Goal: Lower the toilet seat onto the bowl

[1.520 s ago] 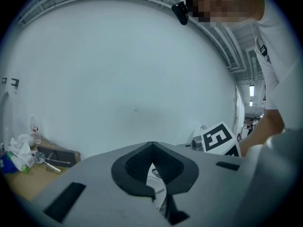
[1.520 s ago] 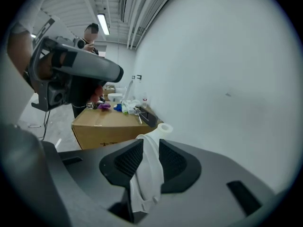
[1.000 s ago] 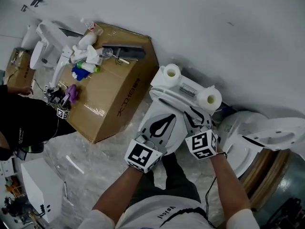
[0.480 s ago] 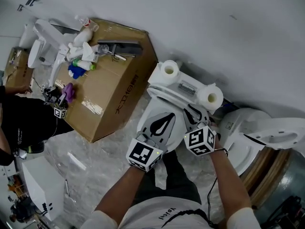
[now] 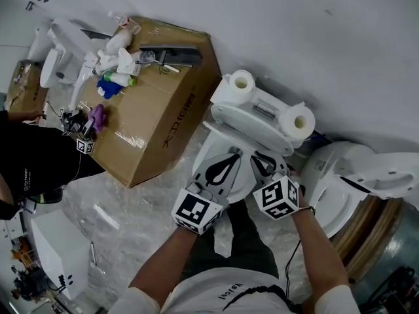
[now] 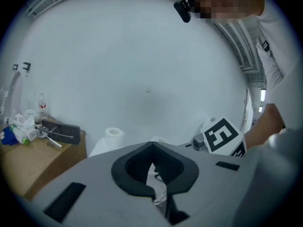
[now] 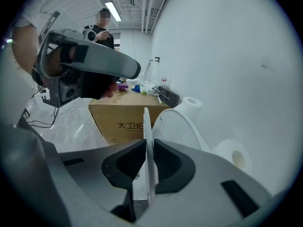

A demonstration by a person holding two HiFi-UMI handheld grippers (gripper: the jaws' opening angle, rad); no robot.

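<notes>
The white toilet (image 5: 262,120) stands against the wall with its tank towards the top of the head view. The thin white edge of the toilet seat (image 7: 147,122) stands upright between my right gripper's (image 7: 147,143) jaws. These jaws have just been closing and now press on it. Behind that edge curves a white ring (image 7: 182,126). In the head view my right gripper (image 5: 262,162) sits just below the tank. My left gripper (image 5: 229,159) lies beside it over the bowl. Its tips (image 6: 151,145) meet with nothing between them.
Two toilet paper rolls (image 5: 242,82) (image 5: 301,122) rest on the tank. A cardboard box (image 5: 157,116) with bottles and tools on top stands to the left. Another white toilet (image 5: 353,175) is close on the right. A person in black (image 5: 33,169) stands at the left.
Both grippers have drawn down and away from the tank, whose front now shows in full. The right jaws have closed onto the seat's edge.
</notes>
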